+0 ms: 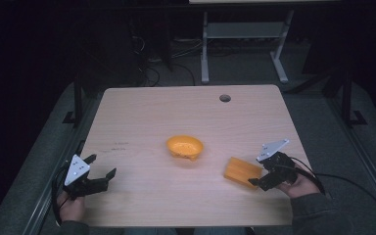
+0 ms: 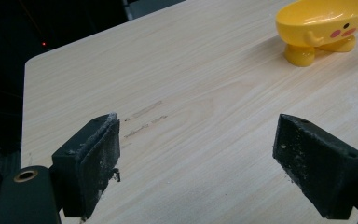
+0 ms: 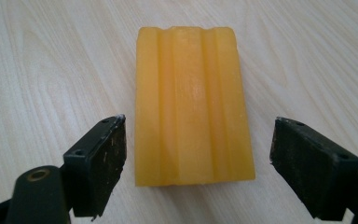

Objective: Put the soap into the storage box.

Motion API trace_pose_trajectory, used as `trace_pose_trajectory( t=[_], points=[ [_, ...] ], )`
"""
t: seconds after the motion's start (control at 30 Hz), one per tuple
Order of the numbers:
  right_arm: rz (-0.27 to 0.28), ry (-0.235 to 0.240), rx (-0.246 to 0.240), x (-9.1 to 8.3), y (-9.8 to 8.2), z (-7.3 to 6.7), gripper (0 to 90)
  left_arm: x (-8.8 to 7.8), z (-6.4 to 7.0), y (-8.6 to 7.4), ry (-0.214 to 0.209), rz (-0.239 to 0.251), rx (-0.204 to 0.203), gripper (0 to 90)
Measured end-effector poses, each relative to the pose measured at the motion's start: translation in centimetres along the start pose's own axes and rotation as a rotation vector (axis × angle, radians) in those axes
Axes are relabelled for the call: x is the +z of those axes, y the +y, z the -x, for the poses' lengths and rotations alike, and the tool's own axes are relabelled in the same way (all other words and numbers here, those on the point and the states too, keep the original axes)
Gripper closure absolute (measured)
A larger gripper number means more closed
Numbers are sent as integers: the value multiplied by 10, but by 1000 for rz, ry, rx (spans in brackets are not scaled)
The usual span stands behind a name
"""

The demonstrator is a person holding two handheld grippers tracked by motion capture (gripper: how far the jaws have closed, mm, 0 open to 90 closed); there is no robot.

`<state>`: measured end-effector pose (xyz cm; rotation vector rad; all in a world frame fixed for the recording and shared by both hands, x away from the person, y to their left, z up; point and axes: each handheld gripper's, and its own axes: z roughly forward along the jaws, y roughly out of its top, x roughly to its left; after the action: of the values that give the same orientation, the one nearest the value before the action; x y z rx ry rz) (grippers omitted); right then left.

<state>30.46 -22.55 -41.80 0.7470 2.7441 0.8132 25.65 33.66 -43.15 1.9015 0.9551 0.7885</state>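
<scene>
A yellow-orange ridged soap bar (image 1: pixel 242 171) (image 3: pixel 193 105) lies flat on the wooden table (image 1: pixel 147 117), right of centre. My right gripper (image 1: pixel 260 177) (image 3: pixel 196 172) is open, and the bar's near end sits between its jaws without touching either pad. A yellow duck-faced soap dish (image 1: pixel 185 147) (image 2: pixel 328 25) stands upright mid-table, empty as far as I can see. My left gripper (image 1: pixel 102 166) (image 2: pixel 196 170) rests open near the front left edge, over bare wood, well left of the dish.
A round cable hole (image 1: pixel 224 98) sits near the table's far edge. Faint dark marks (image 1: pixel 119 144) (image 2: pixel 144 119) show on the wood ahead of the left gripper. Metal rails run along both sides of the table, and another desk's legs (image 1: pixel 204 49) stand behind.
</scene>
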Motion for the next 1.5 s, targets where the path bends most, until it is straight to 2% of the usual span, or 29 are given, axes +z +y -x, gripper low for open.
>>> trace_pose_trajectory(
  t=[0.3, 0.33, 0.7, 1.3, 1.5],
  points=[
    [-22, 9, -15, 11, 8, 0, 179, 0, 0, 0, -3, 1, 2, 139],
    [-31, 12, -28, 15, 10, 0, 178, 0, 0, 0, -3, 0, 3, 139],
    [-66, 34, -19, 28, 16, 2, 170, 1, 1, 0, -9, 2, 4, 139],
    [-130, 50, -38, 49, 23, 3, 169, 1, 1, 1, -11, 0, 2, 139],
    [-147, 40, -49, 52, 23, 2, 188, 1, 1, 1, -10, 1, 3, 139]
  ],
)
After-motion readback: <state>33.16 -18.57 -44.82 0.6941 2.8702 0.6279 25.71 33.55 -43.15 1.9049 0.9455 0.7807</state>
